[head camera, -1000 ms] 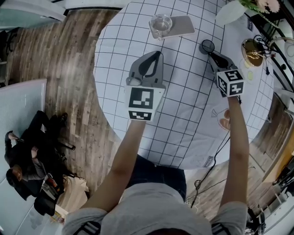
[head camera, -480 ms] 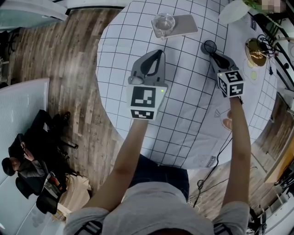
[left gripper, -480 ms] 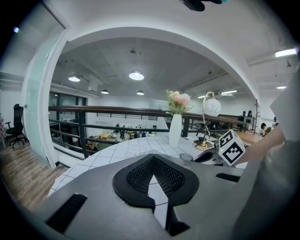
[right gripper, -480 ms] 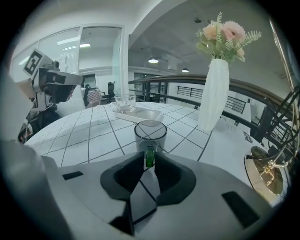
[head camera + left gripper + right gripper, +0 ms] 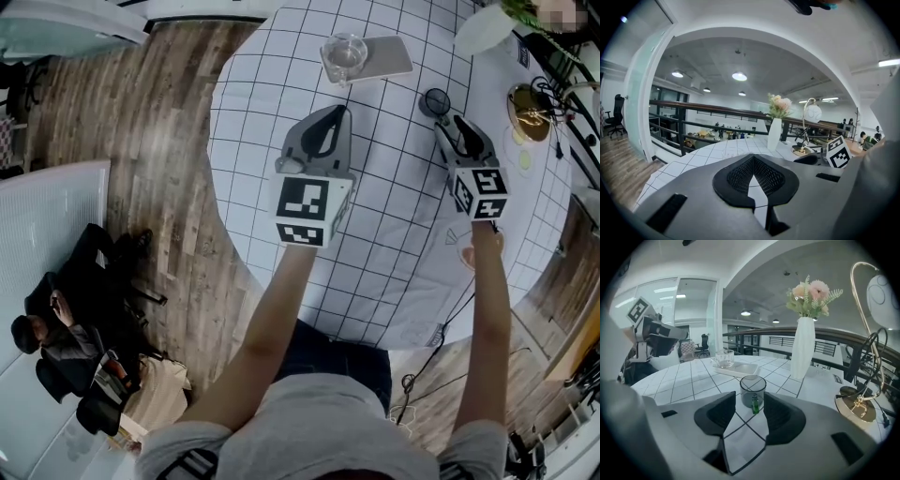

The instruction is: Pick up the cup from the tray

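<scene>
A clear glass cup [image 5: 344, 54] stands on the left end of a white tray [image 5: 386, 58] at the far side of the round checked table [image 5: 394, 234]; the right gripper view shows this cup [image 5: 724, 358] and tray [image 5: 746, 370] too. My right gripper [image 5: 448, 122] points at a dark smoked cup [image 5: 435, 101]. The jaws are opening, and the dark cup [image 5: 753, 389] stands on the cloth just past the fingertips [image 5: 723, 409], untouched. My left gripper [image 5: 337, 114] hovers over the table's middle, short of the tray, shut and empty.
A white vase with flowers [image 5: 803, 350] and a gold lamp base [image 5: 857, 408] stand at the right of the table, with cables near it. The table's rim [image 5: 217, 178] lies close to my left gripper. A person [image 5: 56, 328] sits on the wooden floor at the left.
The right jaws have spread apart, and the dark cup at their tips now stands free. Both grippers have drifted slightly right and down in the head view.
</scene>
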A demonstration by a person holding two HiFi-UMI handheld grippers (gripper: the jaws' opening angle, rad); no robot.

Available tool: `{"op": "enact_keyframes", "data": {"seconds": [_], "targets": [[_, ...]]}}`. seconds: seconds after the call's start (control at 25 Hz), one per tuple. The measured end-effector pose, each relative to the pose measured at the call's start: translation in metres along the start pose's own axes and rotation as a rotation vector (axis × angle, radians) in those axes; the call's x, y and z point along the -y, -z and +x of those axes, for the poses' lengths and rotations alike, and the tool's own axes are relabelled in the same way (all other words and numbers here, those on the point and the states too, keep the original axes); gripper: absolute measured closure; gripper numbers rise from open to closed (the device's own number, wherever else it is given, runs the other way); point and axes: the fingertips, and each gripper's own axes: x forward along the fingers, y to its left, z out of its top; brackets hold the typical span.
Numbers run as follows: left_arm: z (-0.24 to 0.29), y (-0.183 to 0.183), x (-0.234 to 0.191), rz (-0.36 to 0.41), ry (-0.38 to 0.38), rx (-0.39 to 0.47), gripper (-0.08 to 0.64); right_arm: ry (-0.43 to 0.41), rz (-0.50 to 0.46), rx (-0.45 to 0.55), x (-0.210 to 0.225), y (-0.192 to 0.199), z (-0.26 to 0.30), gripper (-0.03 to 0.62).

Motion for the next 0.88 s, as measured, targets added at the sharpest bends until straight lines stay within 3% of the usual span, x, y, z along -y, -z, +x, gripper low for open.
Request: {"op": "enact_keyframes", "data": {"seconds": [0.32,0.56,0.88], "targets": [[-0.001,-0.003,0.002,-0.02,0.003,0.011,0.554,-0.021,0.045,0.101,-0.032,-0.023,-0.022,0.425],[0.005,0.004,-0.014,0.028,-0.054,-0.018,0.554,-0.043,0.102,0.198,-0.044,-0.044,-0.037,0.425],[0.018,0.014,-0.032,0.017,-0.059,-0.044,0.554,-0.026,0.169,0.235,-0.043,-0.047,-0.049,0.425]]}}
